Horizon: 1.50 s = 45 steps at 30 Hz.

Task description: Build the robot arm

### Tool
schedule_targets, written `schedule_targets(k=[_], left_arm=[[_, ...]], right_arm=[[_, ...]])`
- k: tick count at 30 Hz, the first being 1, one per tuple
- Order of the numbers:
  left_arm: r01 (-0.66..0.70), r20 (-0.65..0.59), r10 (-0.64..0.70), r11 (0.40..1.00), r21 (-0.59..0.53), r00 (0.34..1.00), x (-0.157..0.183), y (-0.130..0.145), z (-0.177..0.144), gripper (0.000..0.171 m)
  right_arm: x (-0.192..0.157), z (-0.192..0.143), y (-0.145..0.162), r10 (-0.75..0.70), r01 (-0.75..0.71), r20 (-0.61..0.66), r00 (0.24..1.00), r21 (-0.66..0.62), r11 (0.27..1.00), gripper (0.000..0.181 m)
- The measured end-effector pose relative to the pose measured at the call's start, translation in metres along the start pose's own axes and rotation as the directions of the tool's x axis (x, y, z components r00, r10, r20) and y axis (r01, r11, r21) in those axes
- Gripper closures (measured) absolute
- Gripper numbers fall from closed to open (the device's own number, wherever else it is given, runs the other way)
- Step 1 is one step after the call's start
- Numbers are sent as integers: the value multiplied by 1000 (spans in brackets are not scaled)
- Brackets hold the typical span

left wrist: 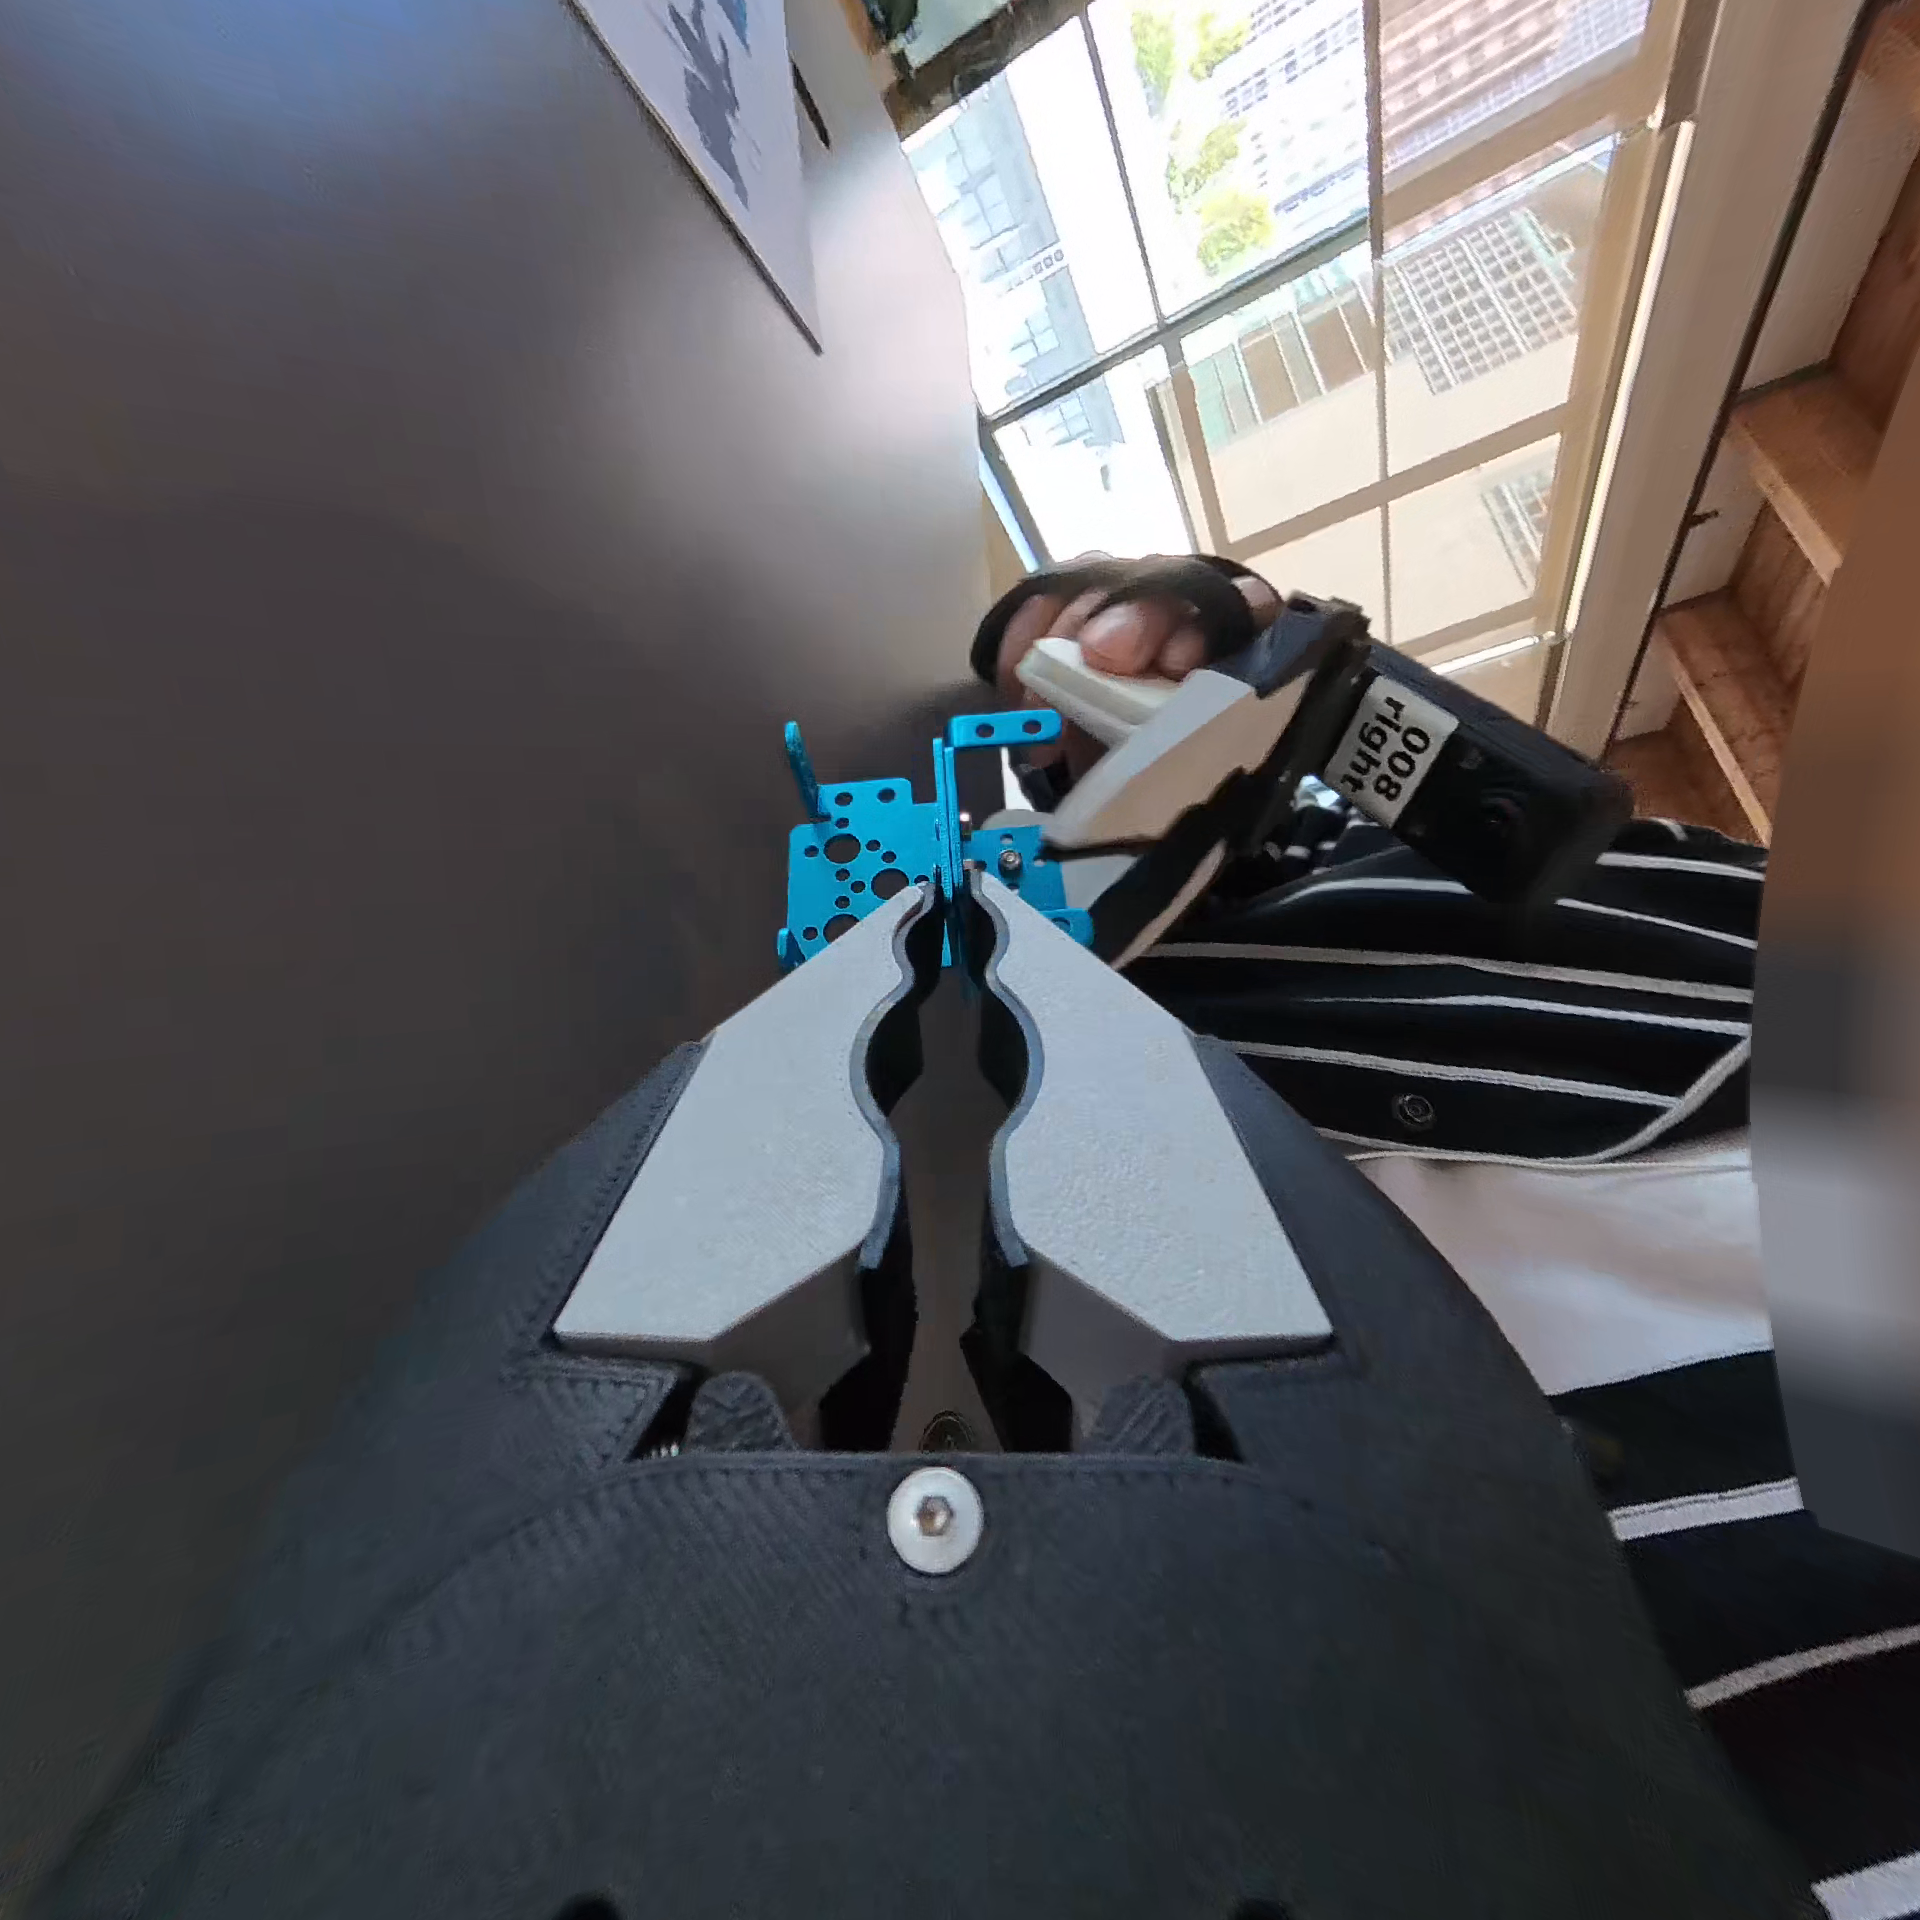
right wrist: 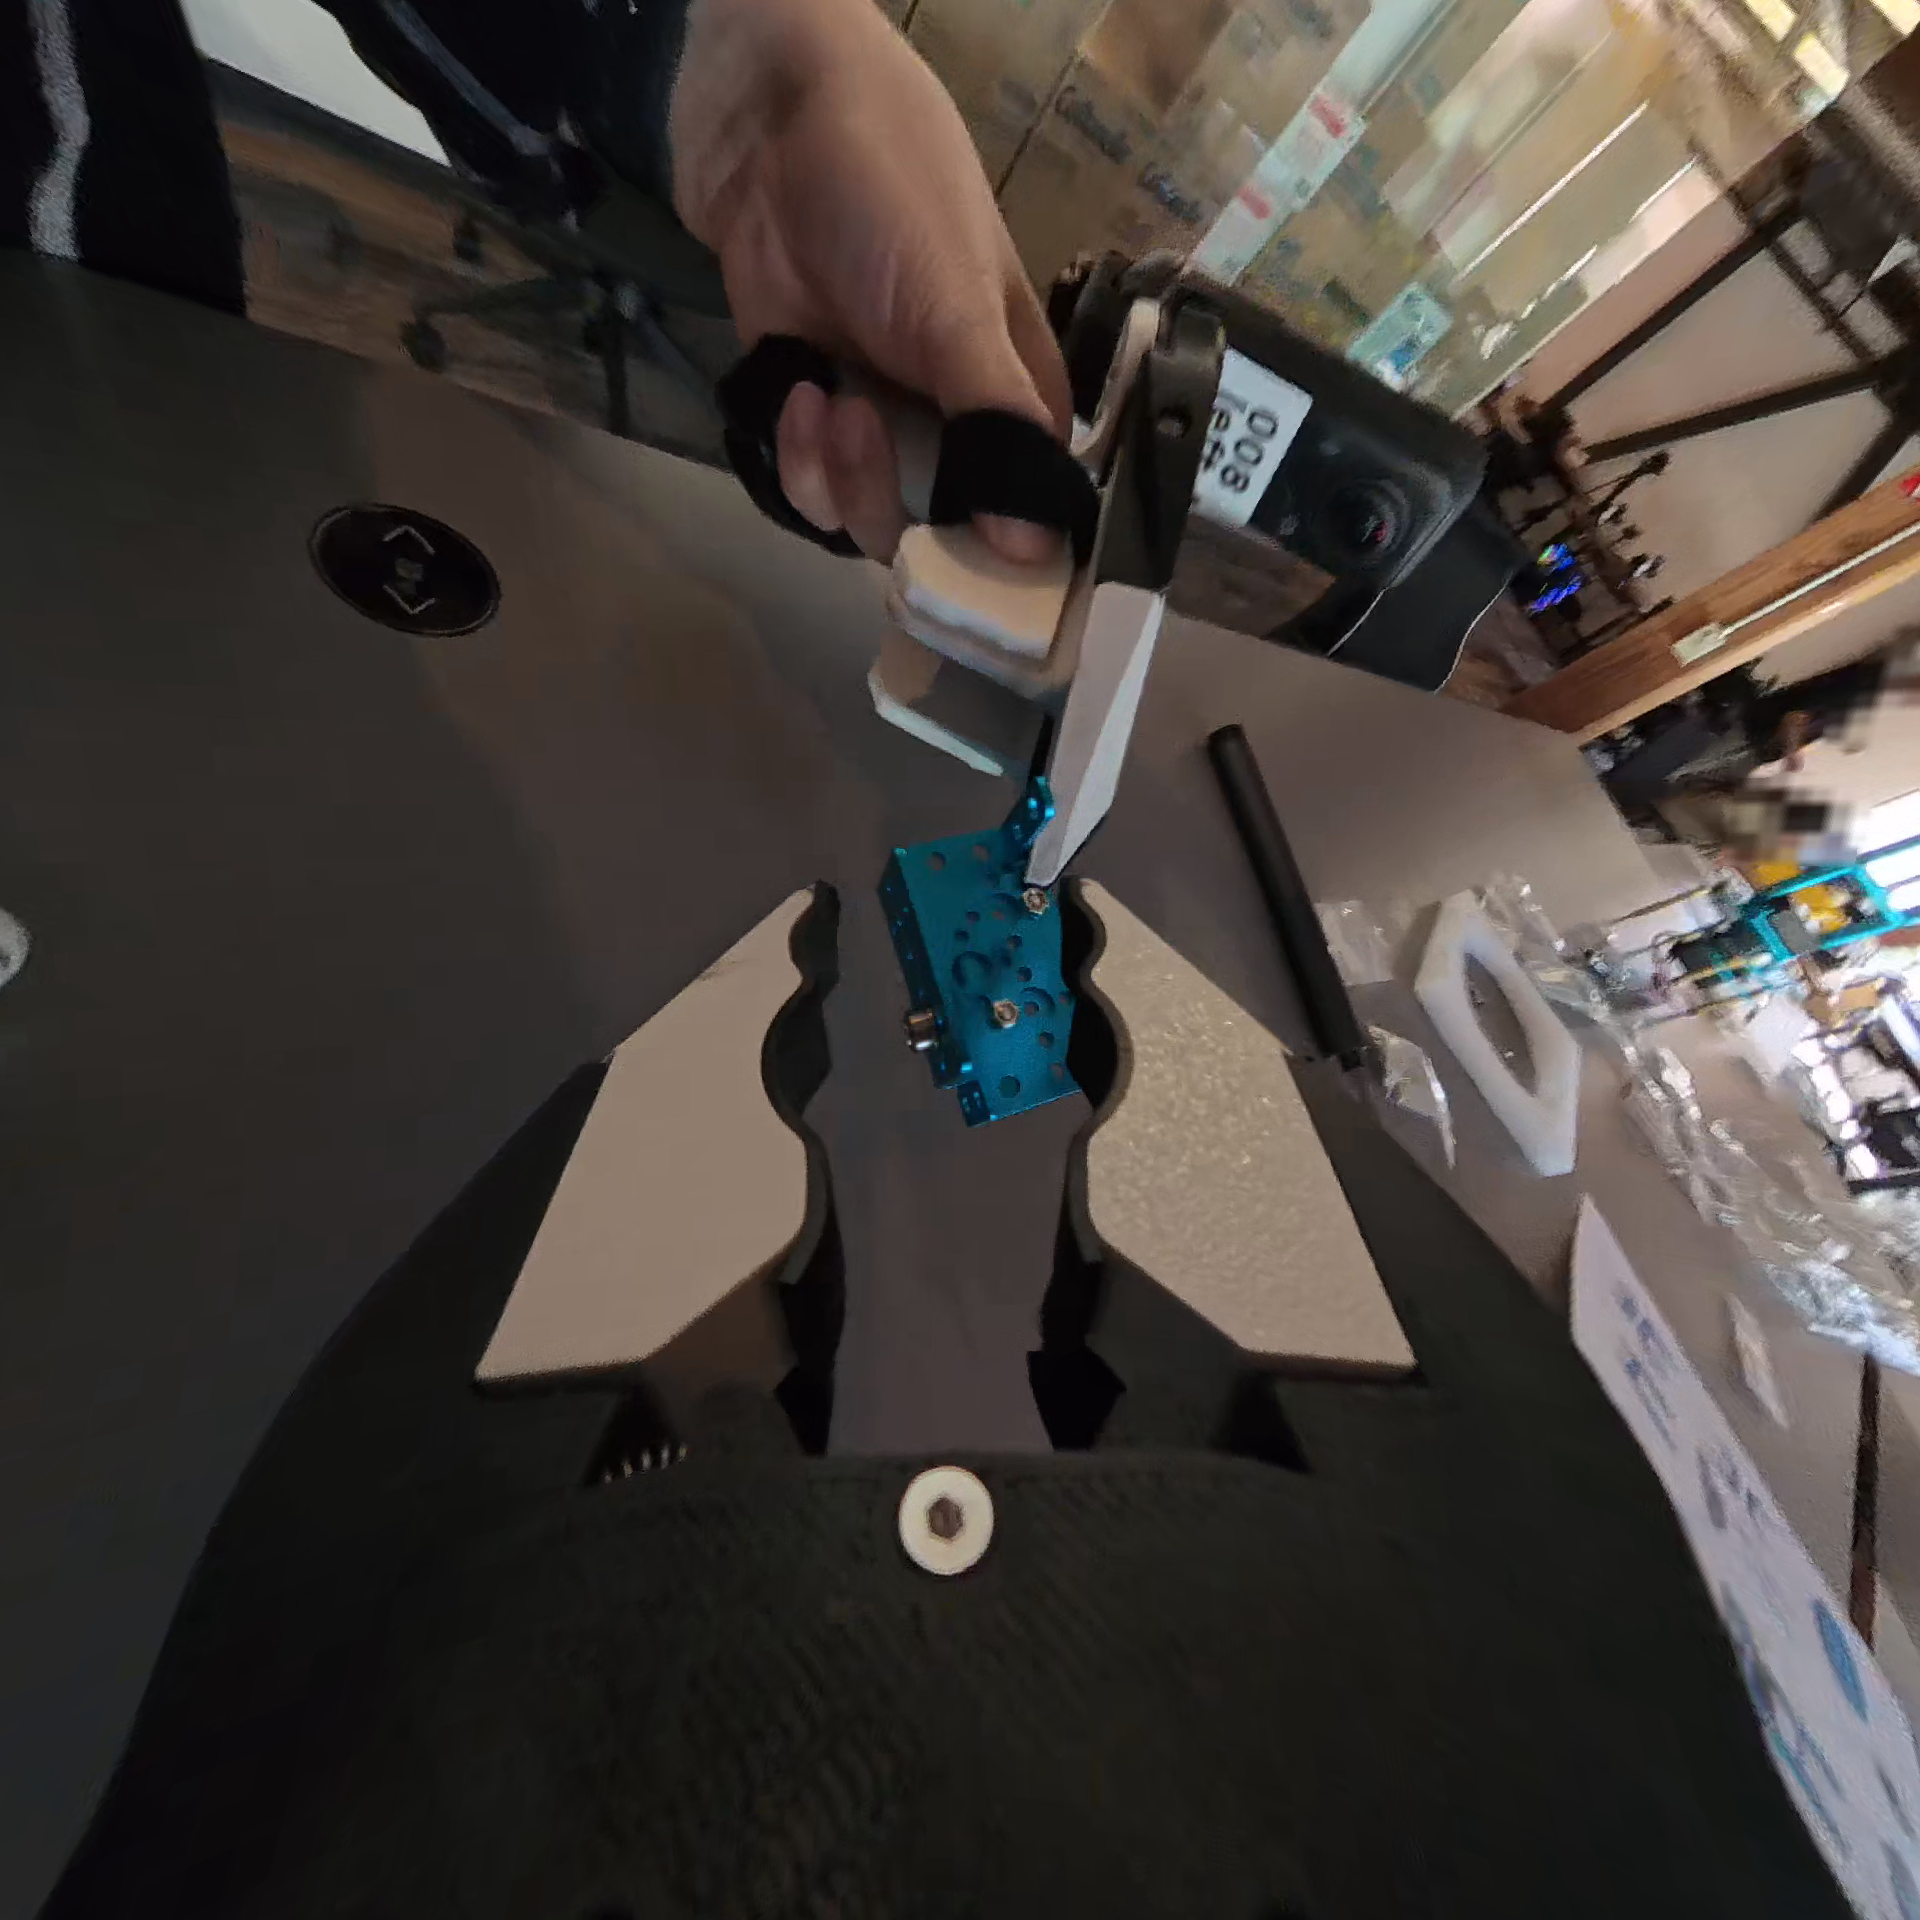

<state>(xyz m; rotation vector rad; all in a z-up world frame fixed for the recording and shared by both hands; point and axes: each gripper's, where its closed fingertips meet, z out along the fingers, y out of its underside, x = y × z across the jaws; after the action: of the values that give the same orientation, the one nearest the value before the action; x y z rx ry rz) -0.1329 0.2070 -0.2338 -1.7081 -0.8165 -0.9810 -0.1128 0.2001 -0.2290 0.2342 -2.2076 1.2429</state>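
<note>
A blue perforated metal bracket assembly [left wrist: 847, 862] with small screws is held up above the dark grey table [right wrist: 312, 831]. My left gripper [left wrist: 953, 894] is shut on a thin edge plate of it. In the right wrist view the left gripper [right wrist: 1049, 868] comes down from above, held by a hand, and pinches the bracket's [right wrist: 987, 987] top corner. My right gripper [right wrist: 954, 904] is open with the bracket between its fingers, close to the right finger; I cannot tell if they touch. In the left wrist view the right gripper [left wrist: 1081, 888] reaches in from the right.
A black rod [right wrist: 1283, 894], a white foam frame [right wrist: 1496, 997], clear plastic bags [right wrist: 1714, 1143] and a printed paper sheet [right wrist: 1714, 1455] lie on the table's right side. A round grommet [right wrist: 405, 571] sits at the left. A person's striped shirt [left wrist: 1455, 987] is close behind. Less than 4 cm separates the two grippers' tips. The round grommet [right wrist: 405, 571] is about 12 centimeters from my right fingertips.
</note>
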Motion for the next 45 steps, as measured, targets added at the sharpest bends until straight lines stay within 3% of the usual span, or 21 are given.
schedule_targets(k=[5,15,17,26,35,38,45], left_arm=[[-3,26,3,1000,-16,1000,-5,3,6,170],[60,-14,-59,997,43,998,-8,-2,2,170],[64,-14,-63,996,69,998,-10,-6,-1,170],[4,35,-6,999,38,999,-12,-1,4,170],[0,33,-3,997,75,999,-9,-8,0,170],[-5,35,3,998,62,999,-8,-5,2,170],[-1,36,-2,997,72,999,-7,-6,3,170]], right_arm=[[0,14,17,-12,12,4,1000,-112,994,144],[5,14,18,-1,-7,-64,998,-119,993,150],[5,13,19,-2,-7,-72,997,-122,992,162],[5,17,23,23,-32,-71,997,-121,992,142],[10,12,21,48,-58,-91,995,-111,992,156],[11,13,21,35,-47,-114,993,-108,993,143],[10,13,19,60,-71,-103,993,-104,992,149]])
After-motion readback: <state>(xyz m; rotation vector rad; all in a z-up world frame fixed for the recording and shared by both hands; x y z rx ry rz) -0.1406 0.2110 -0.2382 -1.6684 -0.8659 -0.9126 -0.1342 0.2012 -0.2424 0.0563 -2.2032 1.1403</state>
